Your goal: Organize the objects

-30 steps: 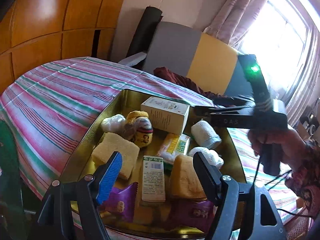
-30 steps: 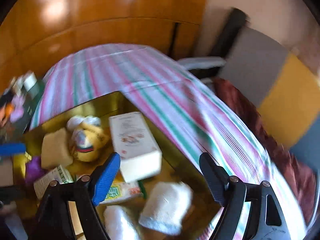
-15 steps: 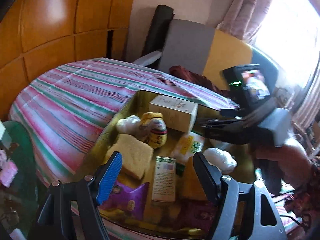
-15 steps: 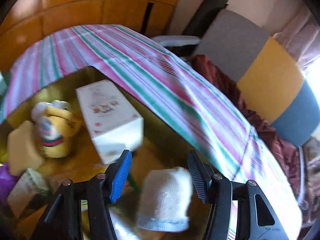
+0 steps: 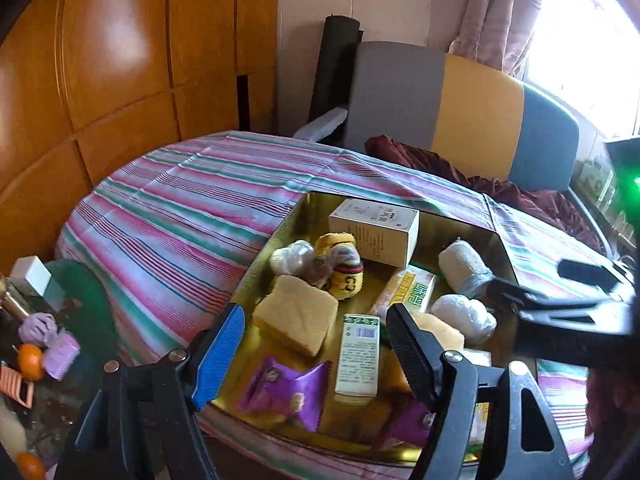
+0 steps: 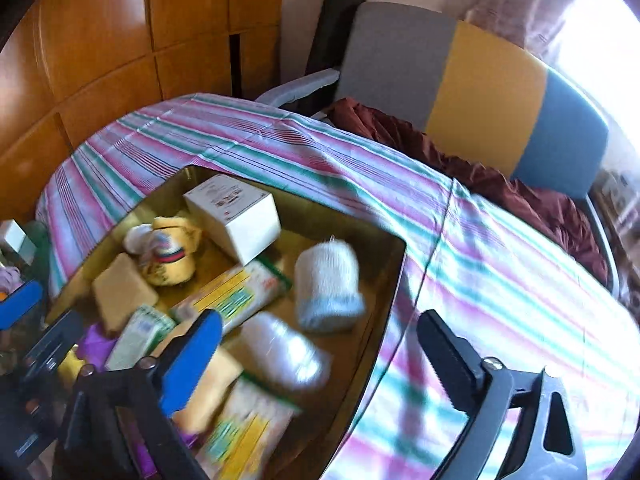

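A gold tray (image 5: 276, 236) sits on the striped tablecloth, holding a white box (image 5: 372, 236), a yellow plush toy (image 5: 340, 268), a yellow sponge (image 5: 296, 316), a green-white carton (image 5: 358, 354), a purple packet (image 5: 286, 390) and a rolled white towel (image 5: 460, 268). My left gripper (image 5: 312, 352) hovers open over the tray's near side, with nothing in it. My right gripper (image 6: 320, 360) is over the tray's right edge (image 6: 400, 272). Its jaws are opening wide and grip nothing. A plastic-wrapped white roll (image 6: 284, 356) lies below them, and the towel (image 6: 328, 280) lies just ahead.
The striped tablecloth (image 5: 180, 208) covers the round table. Behind it stand a grey, yellow and blue seat back (image 5: 460, 108) and a maroon cloth (image 5: 420, 156). Wooden panels (image 5: 100, 60) line the left. Oranges and purple clutter (image 5: 40, 348) sit low on the left.
The right gripper's jaws narrowed around the rolled towel, then spread wide while it drew back to the right. The towel stays in the tray. My left view turned slightly left.
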Available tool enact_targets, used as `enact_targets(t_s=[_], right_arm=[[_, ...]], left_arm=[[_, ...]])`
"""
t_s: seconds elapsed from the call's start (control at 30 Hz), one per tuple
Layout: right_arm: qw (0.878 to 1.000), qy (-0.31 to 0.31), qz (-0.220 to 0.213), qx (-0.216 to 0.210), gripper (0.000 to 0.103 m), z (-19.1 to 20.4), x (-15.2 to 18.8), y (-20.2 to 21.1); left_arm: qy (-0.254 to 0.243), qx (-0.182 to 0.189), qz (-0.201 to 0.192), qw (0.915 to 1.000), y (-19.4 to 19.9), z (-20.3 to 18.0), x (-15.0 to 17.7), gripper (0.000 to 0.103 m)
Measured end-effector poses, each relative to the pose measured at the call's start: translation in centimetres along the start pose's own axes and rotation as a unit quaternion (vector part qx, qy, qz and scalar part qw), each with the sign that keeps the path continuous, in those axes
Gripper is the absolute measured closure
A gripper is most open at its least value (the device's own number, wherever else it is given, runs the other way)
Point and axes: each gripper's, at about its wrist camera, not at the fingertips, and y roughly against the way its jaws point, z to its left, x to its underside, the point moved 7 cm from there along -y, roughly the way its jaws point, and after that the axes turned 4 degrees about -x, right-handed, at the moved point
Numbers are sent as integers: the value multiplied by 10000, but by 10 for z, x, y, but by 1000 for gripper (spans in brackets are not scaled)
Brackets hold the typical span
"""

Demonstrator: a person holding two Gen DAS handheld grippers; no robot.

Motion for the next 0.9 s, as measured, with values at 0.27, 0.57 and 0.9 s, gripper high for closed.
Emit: enact_targets(t_s=[0.27,0.57,0.9], right_arm=[[9983,-500,-43,297,0,15,31,36],[9932,-968,-243,592,0,22,42,59],[9938,-891,-71,654,0,32,51,49]], left_arm=[[-149,-202,98,9996,15,11,4,29],[-95,-381,302,9988,23,23,7,31],[-519,-528,-121,9972,33,10,5,38]])
